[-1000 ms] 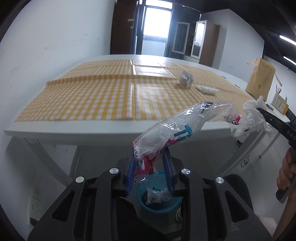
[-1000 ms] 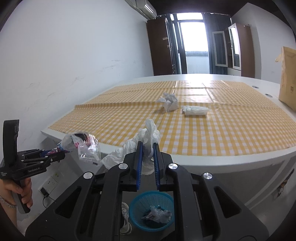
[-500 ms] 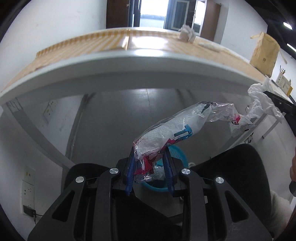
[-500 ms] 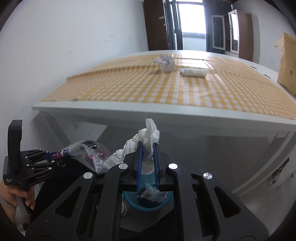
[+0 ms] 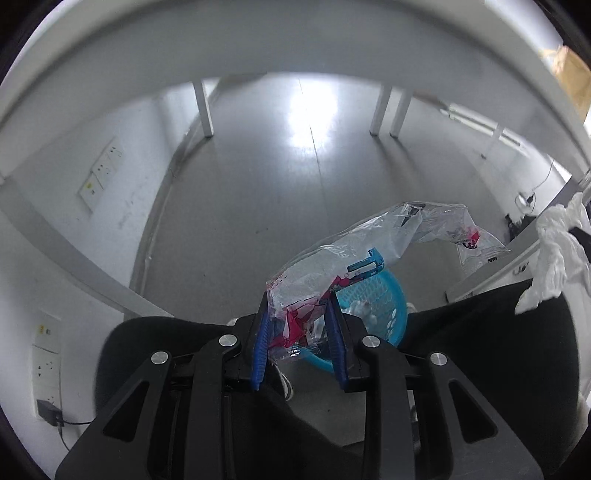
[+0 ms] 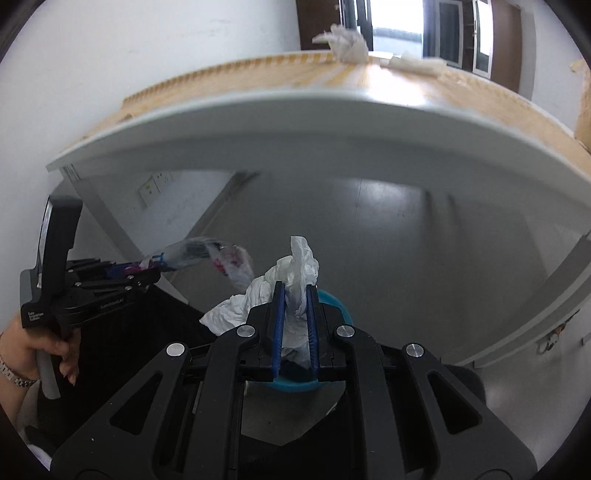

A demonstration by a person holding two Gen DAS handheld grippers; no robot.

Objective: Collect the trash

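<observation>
Now | left jaws (image 5: 299, 332) pinch crinkly clear wrapper (image 5: 369, 258) | right jaws (image 6: 294, 325) nearly closed on crumpled white tissue (image 6: 291, 273)

Office room, long white table (image 6: 258, 122), wall sockets (image 5: 46, 365), cabinets (image 6: 484, 33)

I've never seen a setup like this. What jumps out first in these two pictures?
Two black hand-held grippers, each clamping a piece of rubbish: the left gripper pinches a crinkled clear plastic wrapper, the right gripper a crumpled white tissue. Just beyond both sits a small blue basket on the floor, under the edge of a big white table.
</observation>
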